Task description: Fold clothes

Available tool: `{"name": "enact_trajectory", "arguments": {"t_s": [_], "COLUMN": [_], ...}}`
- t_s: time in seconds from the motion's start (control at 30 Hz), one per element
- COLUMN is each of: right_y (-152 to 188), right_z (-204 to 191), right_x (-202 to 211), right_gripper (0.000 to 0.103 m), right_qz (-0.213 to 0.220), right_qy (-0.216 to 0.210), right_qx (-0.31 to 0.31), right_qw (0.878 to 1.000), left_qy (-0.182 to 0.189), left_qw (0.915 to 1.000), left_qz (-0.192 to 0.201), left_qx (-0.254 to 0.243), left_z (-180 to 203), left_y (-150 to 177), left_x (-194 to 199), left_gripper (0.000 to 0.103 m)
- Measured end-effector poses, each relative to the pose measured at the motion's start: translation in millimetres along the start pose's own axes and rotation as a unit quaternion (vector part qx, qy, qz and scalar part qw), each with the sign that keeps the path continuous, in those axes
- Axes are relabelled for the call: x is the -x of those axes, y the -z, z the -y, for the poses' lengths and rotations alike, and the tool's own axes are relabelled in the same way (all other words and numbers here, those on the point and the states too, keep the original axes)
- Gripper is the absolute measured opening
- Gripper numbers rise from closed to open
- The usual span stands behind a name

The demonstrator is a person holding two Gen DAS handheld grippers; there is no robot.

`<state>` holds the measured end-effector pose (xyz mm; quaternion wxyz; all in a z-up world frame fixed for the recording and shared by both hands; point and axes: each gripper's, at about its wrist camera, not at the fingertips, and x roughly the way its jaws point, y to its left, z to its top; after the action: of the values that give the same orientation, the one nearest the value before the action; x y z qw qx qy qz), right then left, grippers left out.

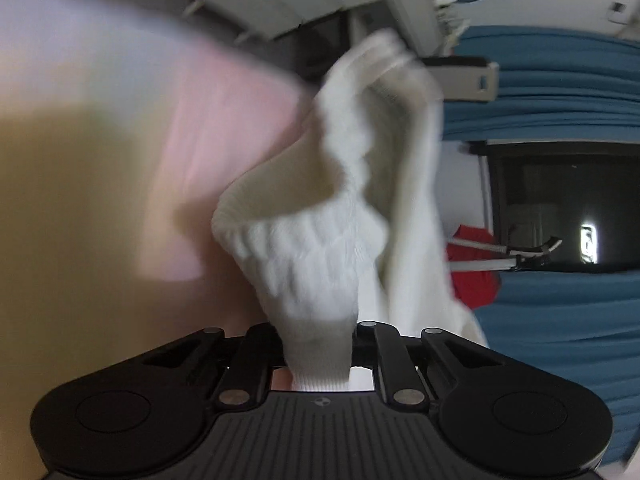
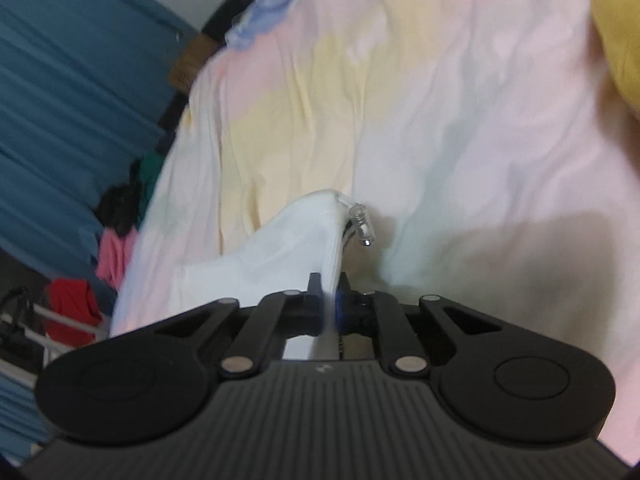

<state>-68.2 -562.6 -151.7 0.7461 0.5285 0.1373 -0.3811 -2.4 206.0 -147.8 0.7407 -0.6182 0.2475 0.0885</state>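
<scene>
My left gripper (image 1: 320, 344) is clamped on the ribbed hem of a white knit garment (image 1: 320, 264), which rises from between my jaws in a thick, cable-textured fold and twists up toward the top of the left wrist view, much of it smeared by blur. Left of it lies a pastel bedsheet (image 1: 208, 128), pink and pale yellow there. To the right of the knit I can see a bit of red cloth (image 1: 474, 272) behind a metal rack bar (image 1: 480, 266), with blue curtains (image 1: 560, 92) above and below a dark window (image 1: 560, 200). In the right wrist view, blue curtains (image 2: 72, 80) fill the left edge, and below them pink (image 2: 114, 256) and red (image 2: 72, 308) clothes hang on a drying rack (image 2: 52, 344). My right gripper (image 2: 330, 300) is pinched nearly closed on a thin edge of white fabric (image 2: 288, 248), which bulges out to the left of my jaws above the sheet. A small clear plastic piece (image 2: 362, 230) sticks out at the upper tip of that fabric; what it is I cannot tell. The bedsheet (image 2: 440, 100) spreads wide behind it, and a yellow cushion or cloth (image 2: 620, 32) sits at the far right corner.
</scene>
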Motion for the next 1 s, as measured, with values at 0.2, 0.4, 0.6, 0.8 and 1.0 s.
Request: {"name": "enact_trajectory", "arguments": {"t_s": [0.2, 0.4, 0.6, 0.8, 1.0], "right_y": [-14, -20, -19, -17, -3], "right_z": [5, 4, 22, 4, -36], "right_x": [16, 39, 12, 16, 58], "right_gripper": [0.008, 0.008, 0.009, 0.019, 0.077], "right_qz": [0.048, 0.102, 0.032, 0.039, 0.149], "right_qy": [0.011, 0.062, 0.15, 0.162, 0.137], "right_qx": [0.007, 0.033, 0.061, 0.112, 0.201], "right_qw": [0.999, 0.992, 0.986, 0.98, 0.958], "left_qy": [0.007, -0.076, -0.145, -0.169, -0.166], "left_qw": [0.9987, 0.9879, 0.9707, 0.9494, 0.9238], "left_qz": [-0.028, -0.064, -0.082, -0.077, -0.023], "left_qx": [-0.041, -0.119, -0.173, -0.253, -0.344], "left_z": [34, 42, 19, 33, 69], "left_y": [-44, -64, -75, -78, -59], "left_x": [50, 37, 4, 32, 81], "left_gripper": [0.011, 0.011, 0.018, 0.064, 0.082]}}
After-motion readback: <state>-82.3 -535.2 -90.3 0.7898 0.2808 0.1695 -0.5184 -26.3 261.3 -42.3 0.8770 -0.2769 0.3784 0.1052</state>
